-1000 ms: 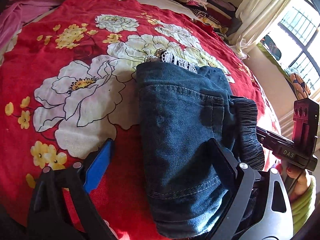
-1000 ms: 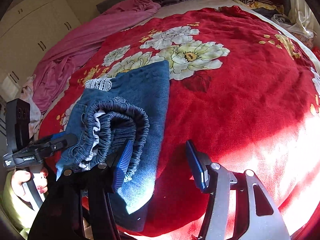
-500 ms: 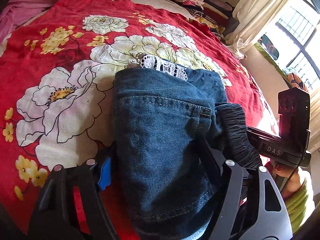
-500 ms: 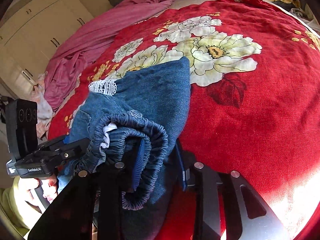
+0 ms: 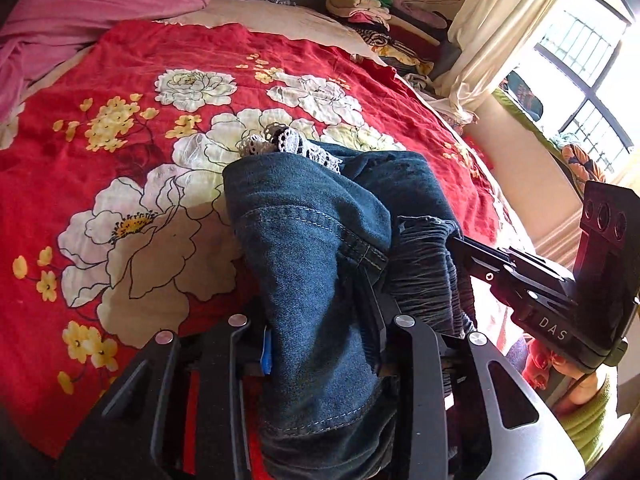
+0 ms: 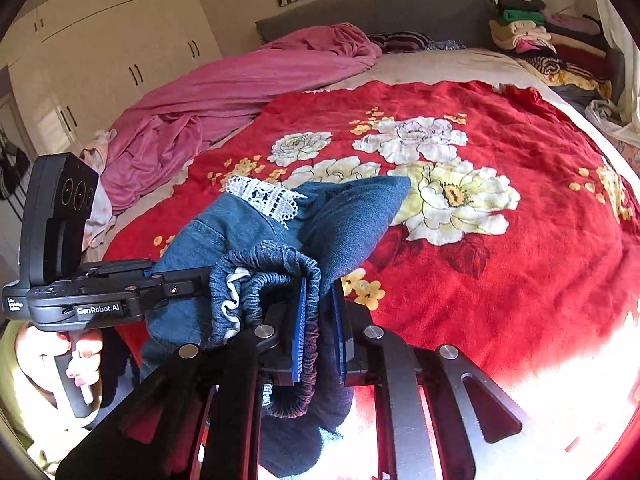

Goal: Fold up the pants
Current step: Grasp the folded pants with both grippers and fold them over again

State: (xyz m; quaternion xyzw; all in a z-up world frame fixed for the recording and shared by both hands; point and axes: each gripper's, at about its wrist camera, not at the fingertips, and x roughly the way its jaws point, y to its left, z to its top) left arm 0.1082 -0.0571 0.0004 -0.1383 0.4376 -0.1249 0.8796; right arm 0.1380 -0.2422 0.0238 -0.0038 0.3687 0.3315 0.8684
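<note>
While my left gripper is closing on the folded pants, my right gripper is pinching their elastic waistband above the red floral bedspread.

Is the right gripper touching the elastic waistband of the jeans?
Touching. The right wrist view shows the right gripper clamped on the elastic waistband of the jeans, both blue pads pressing it.

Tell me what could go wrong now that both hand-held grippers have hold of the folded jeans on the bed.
1. The right hand-held gripper pinches only the stretchy waistband, so it might slip out.
2. The left hand-held gripper is closing on a thick bunch of jeans; inner layers may sag and undo the fold.
3. The lace trim sticks out and could snag.
</note>
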